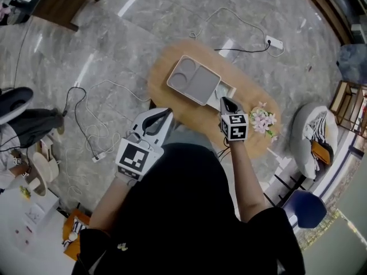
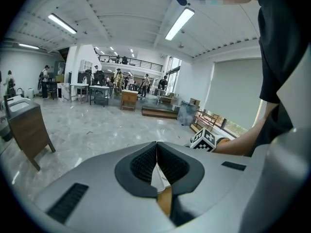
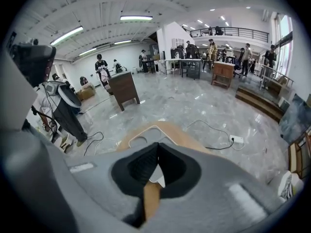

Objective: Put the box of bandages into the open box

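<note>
A pale marble floor [image 1: 114, 44] fills the head view, with cables trailing across it. At the centre of the frame stands an oval wooden table [image 1: 163, 73]. A person in a black top [image 1: 183, 211] takes up the lower middle, reaching an arm forward on each side.

On the table's upper half lies a grey tray [image 1: 194, 79] with a round well and a larger square one, both bare. It is the only open container in view. A small white box [image 1: 228, 90] lies just beside the tray's right edge, partly hidden. Whether it is the box of bandages cannot be told.

The left gripper [image 1: 166, 113] hangs at the table's near-left edge, jaws pressed together with nothing between them. The right gripper [image 1: 225, 101] points at the white box from just below it. Its jaws are also closed tip to tip and hold nothing.

Pink flowers [image 1: 262, 121] lie at the table's right end, and a white power strip [image 1: 274, 42] lies on the floor at upper right.
</note>
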### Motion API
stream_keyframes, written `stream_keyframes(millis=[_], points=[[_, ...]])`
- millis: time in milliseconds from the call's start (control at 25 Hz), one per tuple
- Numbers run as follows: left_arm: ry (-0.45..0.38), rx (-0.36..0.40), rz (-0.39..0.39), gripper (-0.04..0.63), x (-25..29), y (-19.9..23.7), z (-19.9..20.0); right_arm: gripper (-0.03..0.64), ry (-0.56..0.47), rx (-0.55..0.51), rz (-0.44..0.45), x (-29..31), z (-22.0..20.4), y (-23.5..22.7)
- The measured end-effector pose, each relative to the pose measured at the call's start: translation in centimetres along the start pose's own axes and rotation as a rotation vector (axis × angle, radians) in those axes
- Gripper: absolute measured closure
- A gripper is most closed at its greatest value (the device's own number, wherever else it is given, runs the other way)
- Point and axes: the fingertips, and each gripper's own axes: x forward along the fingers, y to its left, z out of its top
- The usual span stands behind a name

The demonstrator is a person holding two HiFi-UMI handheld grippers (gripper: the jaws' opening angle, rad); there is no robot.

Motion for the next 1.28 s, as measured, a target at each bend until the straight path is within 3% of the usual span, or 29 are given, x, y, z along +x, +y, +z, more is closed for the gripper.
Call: stream_keyframes(millis=[440,1280], points=[[-0.043,0.035,-0.077,0.584,1.0,0.3,1.9,0.618,-0.189,-0.009,-0.016,-9.1,7.2,3.1],[-0.133,0.103,-0.205,0.584,0.7,-0.8,6.2,0.618,-0.524,-0.075,-0.132,-23.4,15.1,6.0]])
